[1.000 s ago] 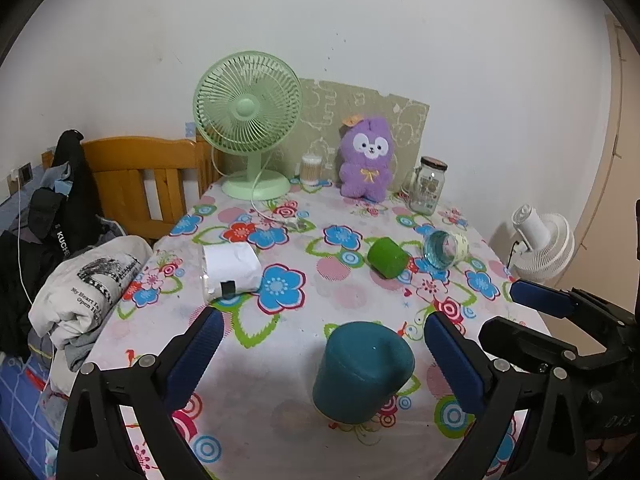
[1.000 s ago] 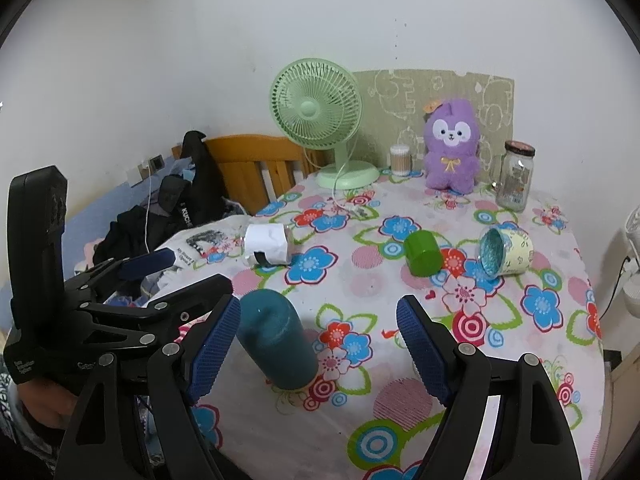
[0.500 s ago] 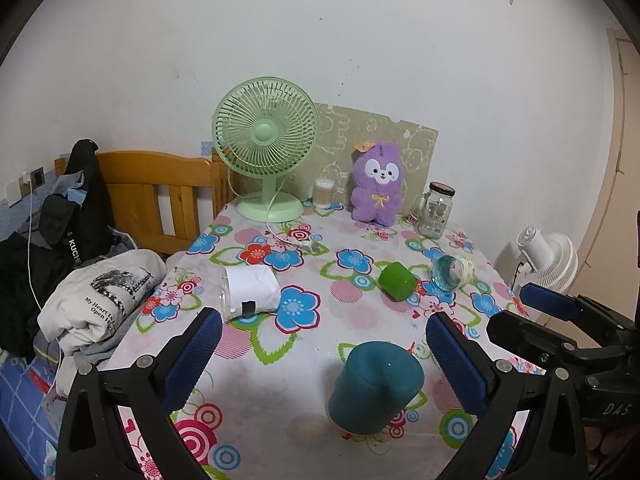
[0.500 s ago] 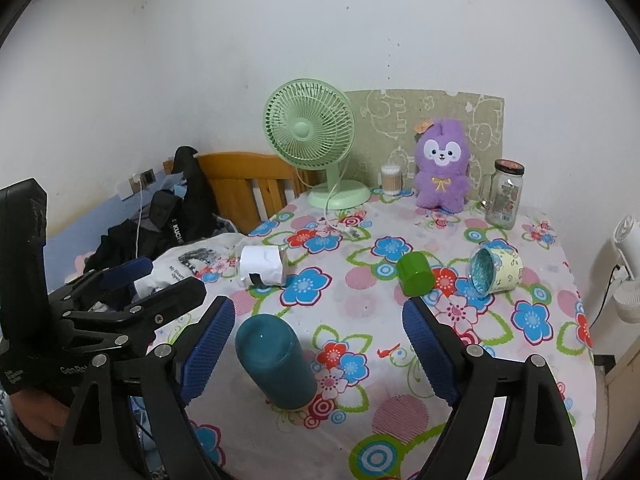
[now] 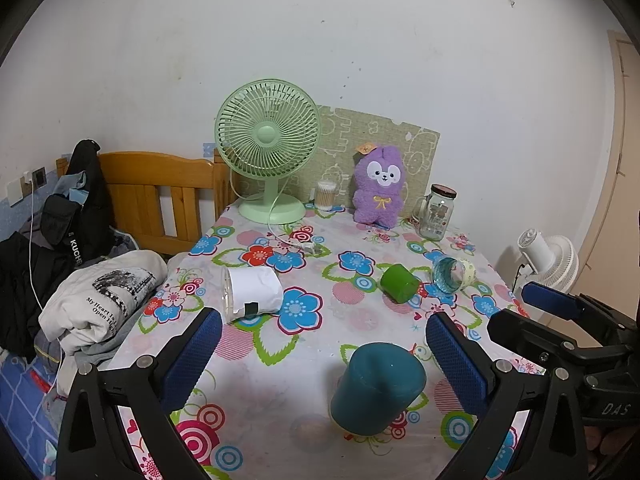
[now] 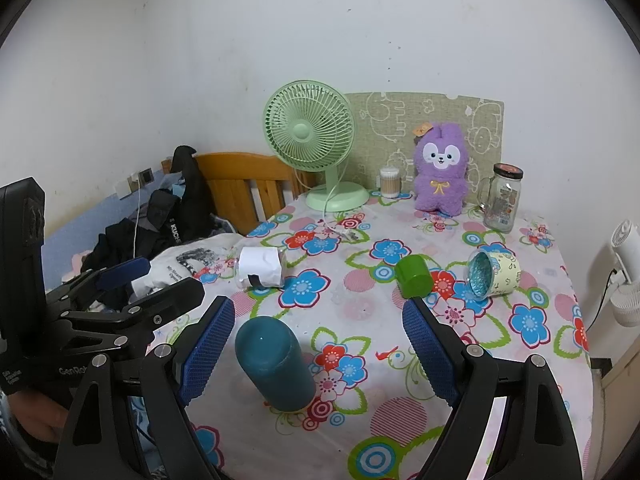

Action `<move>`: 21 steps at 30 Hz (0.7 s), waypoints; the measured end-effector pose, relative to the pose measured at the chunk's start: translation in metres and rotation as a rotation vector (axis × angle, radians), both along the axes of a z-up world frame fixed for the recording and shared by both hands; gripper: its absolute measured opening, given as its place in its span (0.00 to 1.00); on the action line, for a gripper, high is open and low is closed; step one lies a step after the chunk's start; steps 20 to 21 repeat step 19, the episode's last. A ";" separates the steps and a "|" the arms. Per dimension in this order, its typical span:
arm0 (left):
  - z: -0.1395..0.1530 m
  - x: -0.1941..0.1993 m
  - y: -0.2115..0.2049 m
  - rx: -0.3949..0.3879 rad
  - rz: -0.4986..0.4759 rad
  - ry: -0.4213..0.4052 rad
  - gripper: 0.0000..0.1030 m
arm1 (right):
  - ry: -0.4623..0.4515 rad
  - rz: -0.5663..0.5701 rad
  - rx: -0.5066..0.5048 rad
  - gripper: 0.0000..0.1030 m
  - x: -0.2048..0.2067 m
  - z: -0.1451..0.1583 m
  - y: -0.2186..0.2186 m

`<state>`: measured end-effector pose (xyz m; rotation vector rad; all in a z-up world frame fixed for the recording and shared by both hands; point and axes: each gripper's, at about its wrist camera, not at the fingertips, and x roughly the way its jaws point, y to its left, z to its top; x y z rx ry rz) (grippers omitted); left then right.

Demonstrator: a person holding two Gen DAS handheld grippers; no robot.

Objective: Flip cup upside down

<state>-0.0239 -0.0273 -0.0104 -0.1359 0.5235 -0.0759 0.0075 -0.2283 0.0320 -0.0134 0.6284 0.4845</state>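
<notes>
Left wrist view shows the left gripper (image 5: 320,344) spread wide with nothing between its blue pads, hovering above the near edge of the flowered tablecloth (image 5: 344,312). Just beyond and between its fingers stands the tall dark teal plastic cup (image 5: 376,388), closed end up and mouth on the cloth, so it looks already turned over. The right gripper (image 6: 318,344) is likewise wide and empty, with the teal cup just inside its left pad, not touching as far as I can tell.

Farther from the teal cup lie three others on their sides: a small green cup (image 5: 400,282), a pale patterned cup with a blue inside (image 5: 454,274) beside it, and a clear cup wrapped in white paper (image 5: 252,292) off to the other side.

If one of those is next, I judge the main risk to be rolling: a pad nudging a round side before closing would send it toward the table edge. A low swing of either gripper could also topple the tall teal cup.
</notes>
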 end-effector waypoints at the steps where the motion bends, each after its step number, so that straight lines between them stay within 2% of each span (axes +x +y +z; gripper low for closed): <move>1: 0.000 0.000 0.000 -0.001 0.000 0.001 1.00 | 0.001 0.001 0.001 0.85 0.000 0.000 0.000; 21: 0.002 -0.001 -0.003 0.014 0.004 -0.020 1.00 | 0.005 0.001 -0.001 0.85 0.000 0.000 0.001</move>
